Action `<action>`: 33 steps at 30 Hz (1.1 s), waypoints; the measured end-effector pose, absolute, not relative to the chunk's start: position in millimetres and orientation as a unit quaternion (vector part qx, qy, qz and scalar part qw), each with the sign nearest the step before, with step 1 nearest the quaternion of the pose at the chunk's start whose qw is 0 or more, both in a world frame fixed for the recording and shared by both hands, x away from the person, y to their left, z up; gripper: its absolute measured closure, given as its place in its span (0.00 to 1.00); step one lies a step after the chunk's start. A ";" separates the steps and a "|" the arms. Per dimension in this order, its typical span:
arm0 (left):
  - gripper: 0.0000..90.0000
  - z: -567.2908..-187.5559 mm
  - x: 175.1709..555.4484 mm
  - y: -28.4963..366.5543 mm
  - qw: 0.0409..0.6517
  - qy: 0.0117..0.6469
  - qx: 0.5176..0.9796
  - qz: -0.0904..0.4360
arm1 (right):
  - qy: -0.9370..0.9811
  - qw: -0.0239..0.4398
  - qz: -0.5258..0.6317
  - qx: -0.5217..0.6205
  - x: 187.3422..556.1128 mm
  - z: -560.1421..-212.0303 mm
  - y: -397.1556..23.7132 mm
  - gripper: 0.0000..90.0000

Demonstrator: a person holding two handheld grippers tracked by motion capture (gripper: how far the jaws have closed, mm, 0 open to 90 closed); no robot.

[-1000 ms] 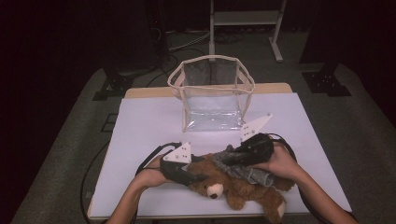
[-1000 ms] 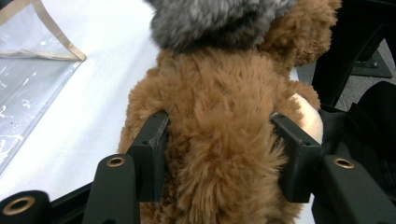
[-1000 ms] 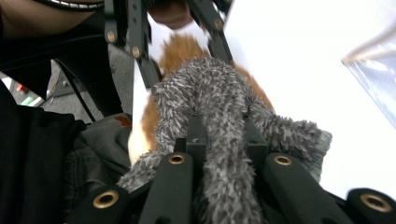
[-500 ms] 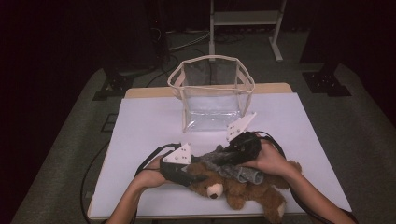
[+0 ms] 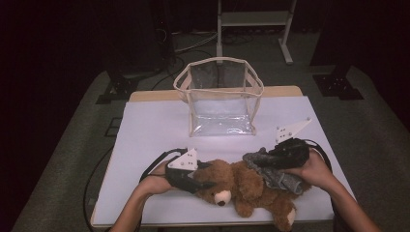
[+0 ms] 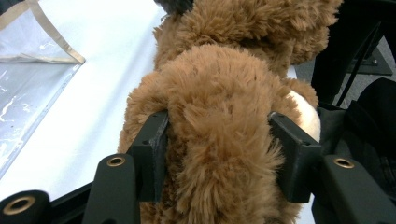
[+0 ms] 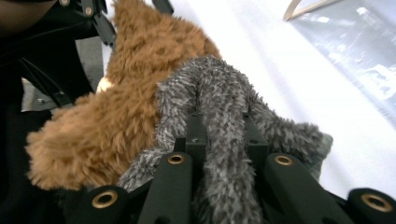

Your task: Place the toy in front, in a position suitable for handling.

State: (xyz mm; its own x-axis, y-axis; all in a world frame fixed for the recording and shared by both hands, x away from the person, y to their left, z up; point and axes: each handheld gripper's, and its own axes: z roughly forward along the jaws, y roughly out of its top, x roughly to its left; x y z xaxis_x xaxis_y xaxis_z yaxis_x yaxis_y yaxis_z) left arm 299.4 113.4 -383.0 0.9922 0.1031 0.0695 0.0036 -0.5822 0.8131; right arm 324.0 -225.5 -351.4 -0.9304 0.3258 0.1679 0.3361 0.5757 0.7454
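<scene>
Dark room; grey floor around a table covered with a white sheet, and a metal stand behind it. One clear plastic bag with cream trim, upright and open at the top, near the middle of the tabletop's far edge. One brown teddy bear, lying along the near edge, head toward the near left corner, feet toward the near right corner. One grey fuzzy cloth, draped across the bear's body on its right side. Left gripper, at the bear's head: jaws clamped on a brown furry part of the bear, fur bulging between the pads in the left gripper view. Right gripper, above the bear's body: jaws drawn together, pinching a fold of the grey cloth. Both hands resting low near the tabletop's near edge.
</scene>
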 end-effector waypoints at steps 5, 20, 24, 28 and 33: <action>0.41 -378.4 303.0 113.2 0.455 0.037 0.889 0.047 | -0.885 0.006 -0.428 -0.182 316.9 -359.5 -222.8 0.86; 0.09 -386.5 310.7 85.5 0.423 0.053 0.904 0.008 | -0.885 -0.008 -0.435 -0.165 293.7 -364.2 -219.0 0.86; 0.06 -389.5 312.6 82.9 0.421 0.058 0.905 0.001 | -0.883 -0.003 -0.439 -0.168 295.2 -365.8 -220.4 0.86; 0.04 -390.3 315.6 77.9 0.412 0.060 0.909 -0.007 | -0.883 -0.004 -0.438 -0.166 296.2 -365.9 -220.1 0.86; 0.02 -391.3 318.0 69.6 0.399 0.056 0.915 -0.022 | -0.883 -0.006 -0.439 -0.166 294.7 -366.1 -219.9 0.86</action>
State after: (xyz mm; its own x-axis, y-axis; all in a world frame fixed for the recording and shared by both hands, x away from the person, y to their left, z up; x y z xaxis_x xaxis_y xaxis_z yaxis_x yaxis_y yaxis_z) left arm 318.0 69.6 -391.3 0.9929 0.0843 -0.0845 0.1193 -0.6759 0.7273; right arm 294.7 -219.9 -366.1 -0.9448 0.2985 0.1350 0.2880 0.5603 0.7766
